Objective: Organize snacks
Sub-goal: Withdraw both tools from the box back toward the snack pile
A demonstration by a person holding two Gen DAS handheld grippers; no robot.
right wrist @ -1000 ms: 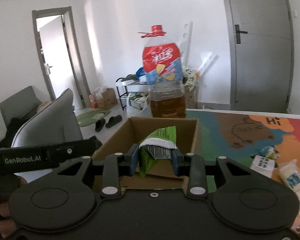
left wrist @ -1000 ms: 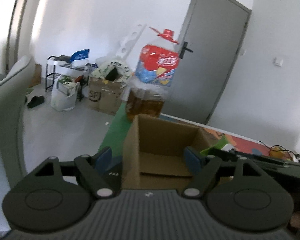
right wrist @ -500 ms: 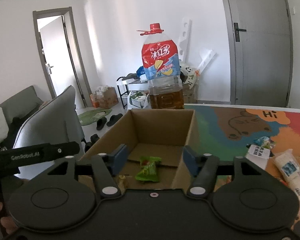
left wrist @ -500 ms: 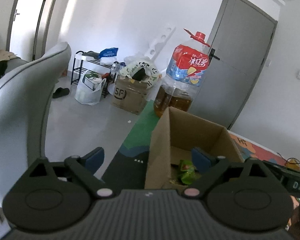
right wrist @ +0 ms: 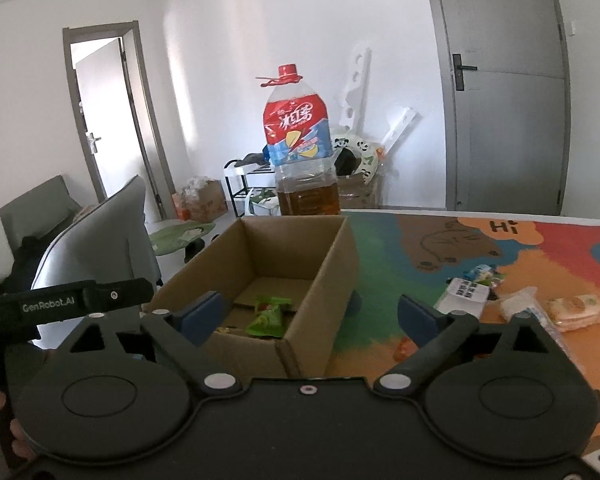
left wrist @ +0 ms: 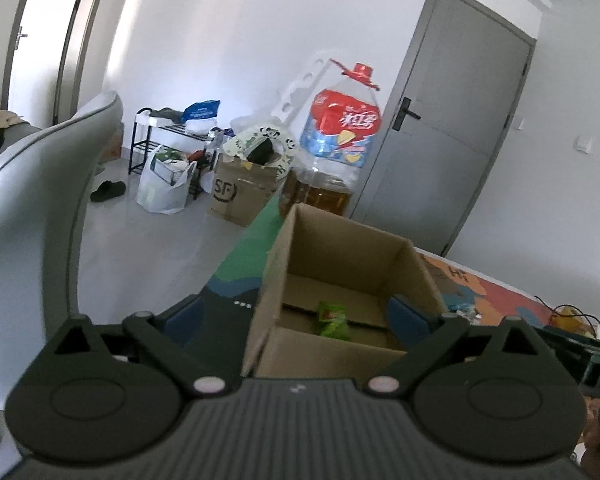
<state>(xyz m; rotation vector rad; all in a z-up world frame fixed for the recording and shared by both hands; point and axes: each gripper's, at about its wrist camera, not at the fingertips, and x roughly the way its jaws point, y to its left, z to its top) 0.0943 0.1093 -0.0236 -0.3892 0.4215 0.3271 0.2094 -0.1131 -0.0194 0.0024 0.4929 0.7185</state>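
Observation:
An open cardboard box [right wrist: 324,264] stands on the colourful table mat; it also shows in the left wrist view [left wrist: 332,348]. A green snack packet [right wrist: 270,316] lies on the box floor, seen too in the left wrist view [left wrist: 332,318]. My right gripper [right wrist: 312,316] is open and empty, over the box's near right corner. My left gripper [left wrist: 296,316] is open and empty, straddling the box's near left wall. Several loose snacks lie on the mat right of the box: a white packet [right wrist: 466,294], a small blue-green packet [right wrist: 482,272] and a wrapped cake [right wrist: 576,308].
A big oil bottle [right wrist: 300,152] with a red cap stands just behind the box. The left gripper's body [right wrist: 64,304] reaches in at the left of the right wrist view. A grey chair [left wrist: 32,208] stands left of the table. Floor clutter lies beyond.
My right gripper opened and let the green packet drop into the box, then drew back and to the right. My left gripper swung left and back from the box.

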